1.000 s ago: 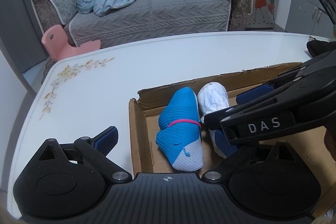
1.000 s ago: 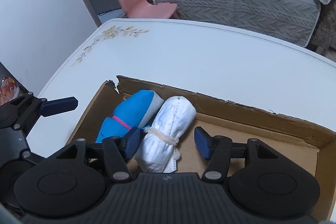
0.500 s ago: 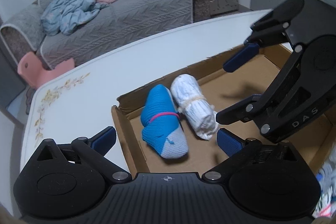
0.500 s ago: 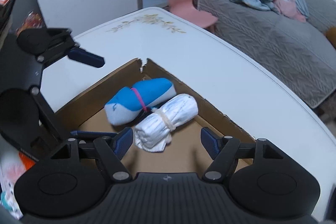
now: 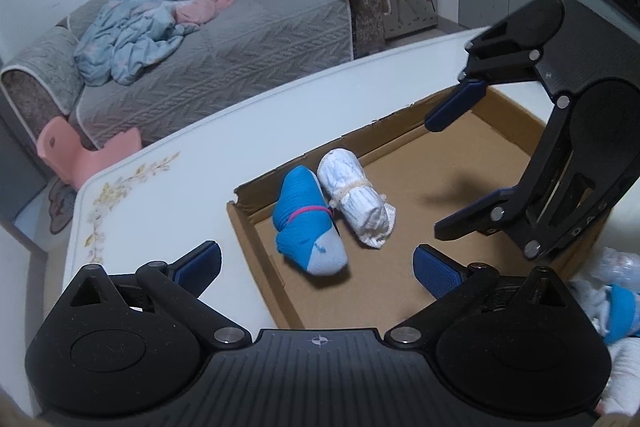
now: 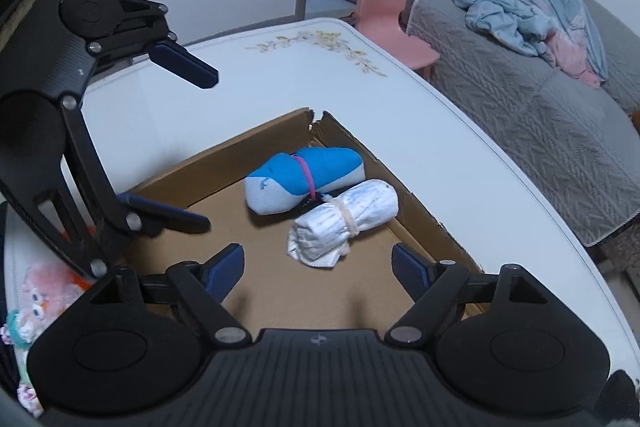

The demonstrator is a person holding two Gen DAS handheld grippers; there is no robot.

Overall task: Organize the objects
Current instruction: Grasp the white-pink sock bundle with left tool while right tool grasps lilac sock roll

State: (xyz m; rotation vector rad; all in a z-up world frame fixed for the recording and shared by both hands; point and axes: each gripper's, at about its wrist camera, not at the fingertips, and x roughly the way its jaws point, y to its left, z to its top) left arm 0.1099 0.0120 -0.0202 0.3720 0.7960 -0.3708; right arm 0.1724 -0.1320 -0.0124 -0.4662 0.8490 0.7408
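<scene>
On a white table [image 5: 168,163] edged with a floral print, seen from the left wrist, a shallow cardboard box [image 5: 472,163] holds two rolled sock bundles lying side by side and touching near its far-left corner: a blue sock roll [image 5: 306,223] bound by a pink band and a white sock roll [image 5: 354,195] tied with a pale band. The left gripper [image 5: 316,269] hangs above the box's near-left wall, its blue-padded fingers spread wide and holding nothing. The right gripper [image 5: 448,171] reaches in from the right above the box floor, its tongs also spread and empty. More blue and white fabric [image 5: 616,303] lies at the lower right, outside the box. A grey sofa [image 5: 240,39] with a crumpled blue blanket [image 5: 140,23] and a pink child's chair [image 5: 80,151] stand beyond the table.

From the right wrist, the right gripper [image 6: 318,267] hovers over the box [image 6: 424,211] with its fingers parted, the white sock roll [image 6: 348,219] just ahead between them and the blue sock roll [image 6: 300,183] touching it on the far side. The left gripper [image 6: 200,147] enters from the left, tongs wide apart and empty. A pink plush toy [image 6: 44,291] rests at the lower left, outside the box.
</scene>
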